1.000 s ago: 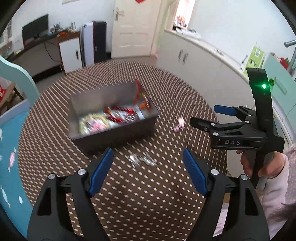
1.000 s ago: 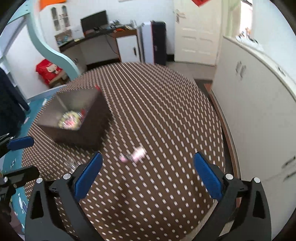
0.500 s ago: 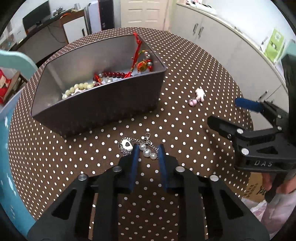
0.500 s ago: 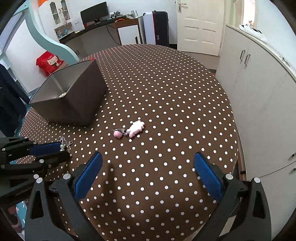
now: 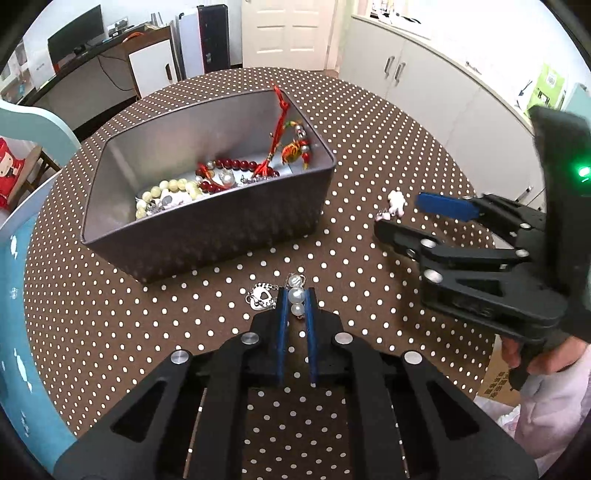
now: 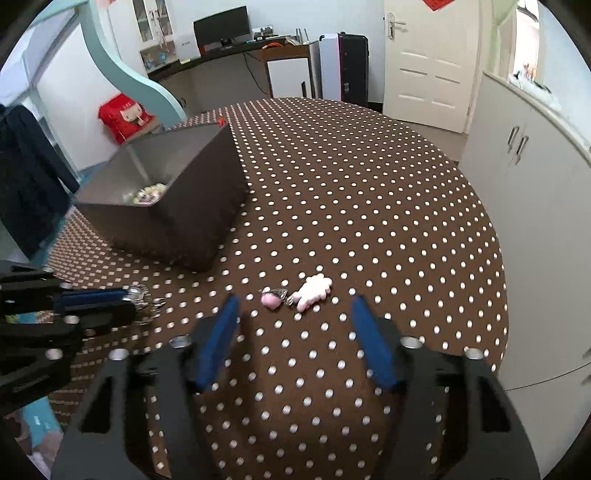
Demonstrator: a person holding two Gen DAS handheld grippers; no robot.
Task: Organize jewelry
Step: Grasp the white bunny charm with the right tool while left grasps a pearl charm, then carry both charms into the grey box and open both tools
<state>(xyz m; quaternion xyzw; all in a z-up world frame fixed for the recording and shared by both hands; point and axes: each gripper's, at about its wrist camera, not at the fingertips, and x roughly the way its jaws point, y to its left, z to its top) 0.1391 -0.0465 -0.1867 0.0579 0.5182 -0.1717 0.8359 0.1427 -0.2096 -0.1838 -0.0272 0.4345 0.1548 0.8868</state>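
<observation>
A grey metal box (image 5: 207, 236) on the polka-dot table holds red beads, cream beads and a red tassel; it also shows in the right wrist view (image 6: 184, 199). My left gripper (image 5: 296, 302) is shut on a pearl and silver chain bracelet (image 5: 295, 295) lying on the table in front of the box. A pink charm keychain (image 6: 303, 293) lies to the right, also in the left wrist view (image 5: 395, 201). My right gripper (image 6: 293, 317) is open, its fingers on either side of the pink charm, just short of it.
The round table (image 6: 369, 184) drops off at its right edge beside white cabinets (image 6: 535, 184). A teal chair back (image 5: 22, 122) stands to the left. A desk with a monitor (image 6: 221, 26) and a door are at the back.
My left gripper has moved forward and shut on the pearl bracelet. My right gripper has come down towards the pink charm and narrowed its opening.
</observation>
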